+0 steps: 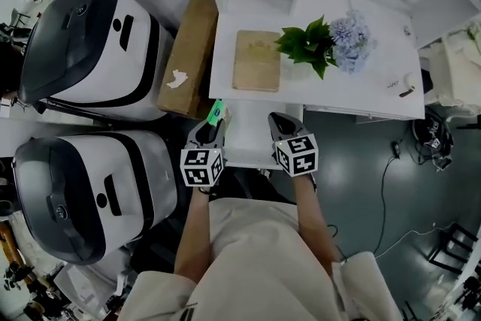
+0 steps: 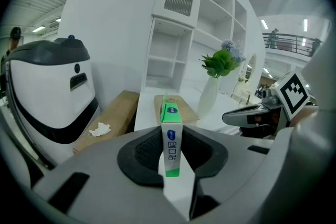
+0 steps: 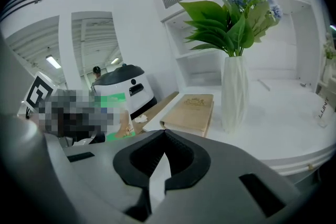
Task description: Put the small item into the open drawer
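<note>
Small box (image 2: 170, 139), just one, green and white, is pinched upright in the left tool (image 2: 171, 131). It sits on the person's side of the book (image 1: 256, 60), off the worktop (image 1: 376, 86), by the left edge of the pulled-out drawer (image 1: 252, 150). Right tool (image 3: 164, 131) is pressed together with nothing in it, also on the near side of the book.

Count: two tools, one book, one vase (image 3: 234, 92) of flowers right of the book, one cardboard carton (image 1: 188, 49) left of it. Head view shows a big white machine (image 1: 86, 41) and a second machine (image 1: 90, 199) left of the book; left gripper view catches only one. Head view hides the vase under leaves, but both gripper views show it.
</note>
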A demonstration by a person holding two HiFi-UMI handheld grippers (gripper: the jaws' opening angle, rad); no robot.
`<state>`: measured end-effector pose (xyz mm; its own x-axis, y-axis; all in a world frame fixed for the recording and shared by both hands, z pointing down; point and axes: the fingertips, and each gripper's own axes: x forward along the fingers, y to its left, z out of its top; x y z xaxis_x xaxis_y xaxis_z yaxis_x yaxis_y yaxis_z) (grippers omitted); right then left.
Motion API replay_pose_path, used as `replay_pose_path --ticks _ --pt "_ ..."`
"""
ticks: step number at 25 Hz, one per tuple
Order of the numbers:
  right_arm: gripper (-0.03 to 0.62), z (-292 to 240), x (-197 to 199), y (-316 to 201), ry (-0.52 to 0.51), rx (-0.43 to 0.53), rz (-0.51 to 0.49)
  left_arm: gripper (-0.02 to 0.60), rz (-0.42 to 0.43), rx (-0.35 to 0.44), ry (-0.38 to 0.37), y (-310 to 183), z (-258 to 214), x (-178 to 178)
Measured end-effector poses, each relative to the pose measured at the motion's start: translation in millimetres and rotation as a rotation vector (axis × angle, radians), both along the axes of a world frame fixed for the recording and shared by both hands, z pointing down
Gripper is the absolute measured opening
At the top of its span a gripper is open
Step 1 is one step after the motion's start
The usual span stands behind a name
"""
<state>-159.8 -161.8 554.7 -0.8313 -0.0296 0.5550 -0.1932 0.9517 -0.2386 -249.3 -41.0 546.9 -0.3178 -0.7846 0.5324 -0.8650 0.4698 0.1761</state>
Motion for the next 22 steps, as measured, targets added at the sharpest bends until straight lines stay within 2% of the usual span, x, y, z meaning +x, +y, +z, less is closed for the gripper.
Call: replay_pose_path --ticks 4,7,10,14,17,19,22 --pt "0.023 14 1 1 0.04 0.004 0.042 0.106 0.128 -0.033 0.013 -12 16 -4" --pt "0.023 28 5 -2 0.081 -0.003 0.117 0.106 0.228 -0.049 0.037 -22 28 -5" --pt "0.025 34 7 1 0.085 -0.028 0.192 0.106 0.32 -0.065 0.06 -26 41 -2" --pt "0.023 40 9 9 0.098 -0.023 0.244 0.106 0.427 -0.08 0.096 -32 61 3" --pt "0.023 47 12 19 0.092 -0.063 0.302 0.106 0.498 -0.091 0.122 -36 77 7" --pt "0.024 53 15 25 0.106 -0.07 0.325 0.106 0.546 -0.099 0.136 -40 85 11" --pt "0.023 66 21 36 0.172 -0.028 0.321 0.106 0.616 -0.113 0.148 -44 96 18"
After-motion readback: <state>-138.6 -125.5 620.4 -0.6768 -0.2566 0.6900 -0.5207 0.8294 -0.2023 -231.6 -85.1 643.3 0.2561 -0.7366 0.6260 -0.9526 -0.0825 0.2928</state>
